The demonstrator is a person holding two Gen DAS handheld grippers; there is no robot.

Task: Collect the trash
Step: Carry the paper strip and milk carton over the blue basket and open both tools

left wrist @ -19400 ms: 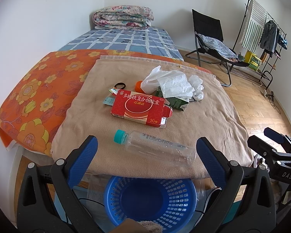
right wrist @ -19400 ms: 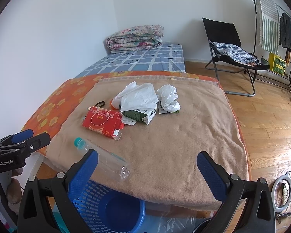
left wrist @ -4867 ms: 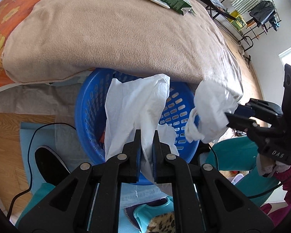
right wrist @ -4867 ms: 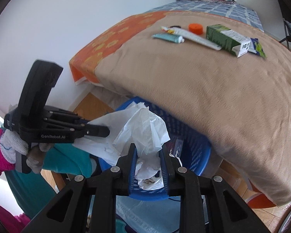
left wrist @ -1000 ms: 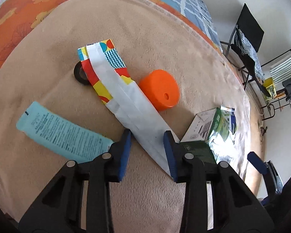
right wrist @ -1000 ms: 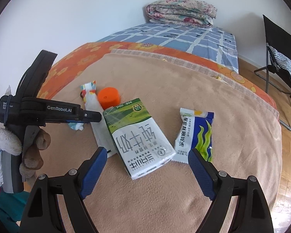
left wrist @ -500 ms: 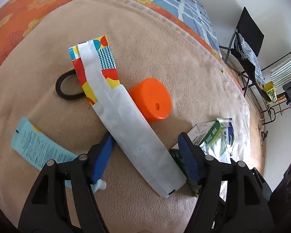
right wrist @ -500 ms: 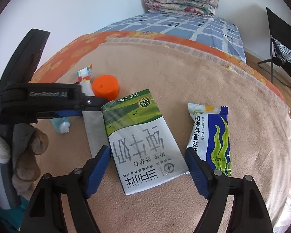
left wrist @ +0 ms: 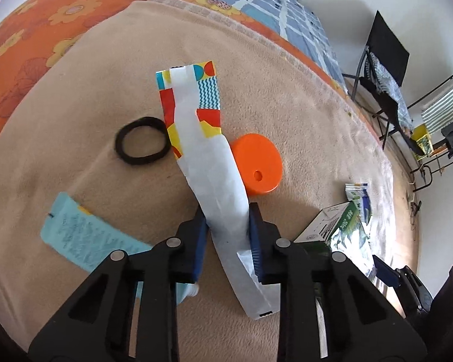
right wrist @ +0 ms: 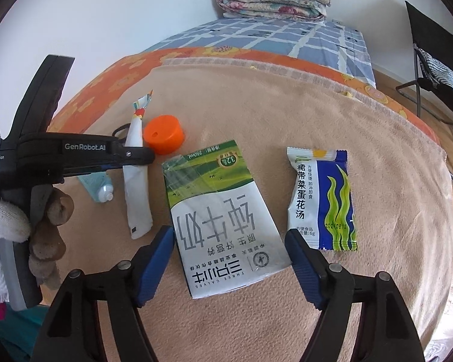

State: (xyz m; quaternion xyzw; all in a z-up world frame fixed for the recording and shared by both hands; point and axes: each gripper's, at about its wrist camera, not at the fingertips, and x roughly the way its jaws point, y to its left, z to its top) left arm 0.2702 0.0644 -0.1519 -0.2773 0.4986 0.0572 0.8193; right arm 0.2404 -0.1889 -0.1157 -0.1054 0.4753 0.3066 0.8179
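A tan fleece blanket [left wrist: 302, 96] covers the bed. Half a second ago the left gripper [left wrist: 228, 238] straddled the long white paper wrapper with a colourful printed end [left wrist: 208, 163] with jaws wide; now they pinch its lower part, so this piece seems ready to lift. The right gripper [right wrist: 231, 250] has crept forward, jaws spread either side of the flattened green-and-white milk carton [right wrist: 220, 220], not yet gripping. The orange plastic cap [left wrist: 256, 167] touches the wrapper

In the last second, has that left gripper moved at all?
Yes. The left gripper slid forward along the long wrapper toward the orange cap, its fingers closing on the wrapper.
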